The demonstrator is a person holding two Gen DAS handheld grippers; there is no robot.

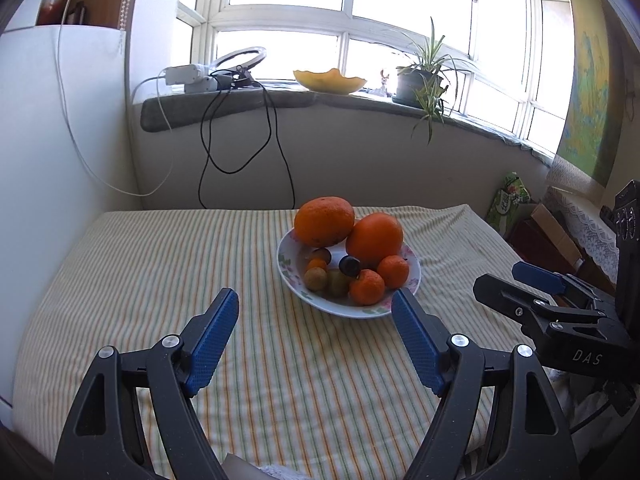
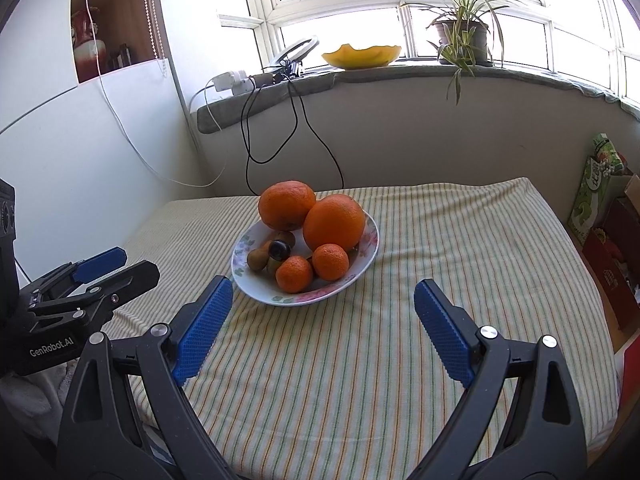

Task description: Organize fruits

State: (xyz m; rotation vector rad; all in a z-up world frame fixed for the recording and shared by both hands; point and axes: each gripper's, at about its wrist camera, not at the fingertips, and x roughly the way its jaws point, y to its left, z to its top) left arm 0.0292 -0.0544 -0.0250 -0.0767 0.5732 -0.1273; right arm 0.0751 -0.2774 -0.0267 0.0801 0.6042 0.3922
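Note:
A white floral plate (image 1: 292, 276) (image 2: 256, 288) sits mid-table on the striped cloth. It holds two large oranges (image 1: 324, 221) (image 2: 334, 222), two small tangerines (image 1: 367, 287) (image 2: 294, 274), a dark grape (image 1: 349, 265) (image 2: 279, 249) and a few small brownish-green fruits (image 1: 316, 279) (image 2: 257, 258). My left gripper (image 1: 316, 300) is open and empty, just in front of the plate. My right gripper (image 2: 323, 290) is open and empty, in front of the plate and to its right. Each gripper shows at the edge of the other's view (image 1: 516, 280) (image 2: 120, 266).
The striped table (image 1: 160, 264) (image 2: 460, 240) stands against a wall below a windowsill. On the sill are a yellow bowl (image 1: 330, 80) (image 2: 362, 55), a potted plant (image 1: 420, 80) (image 2: 464, 34) and chargers with hanging cables (image 1: 240, 128). Boxes (image 2: 600, 208) stand to the right.

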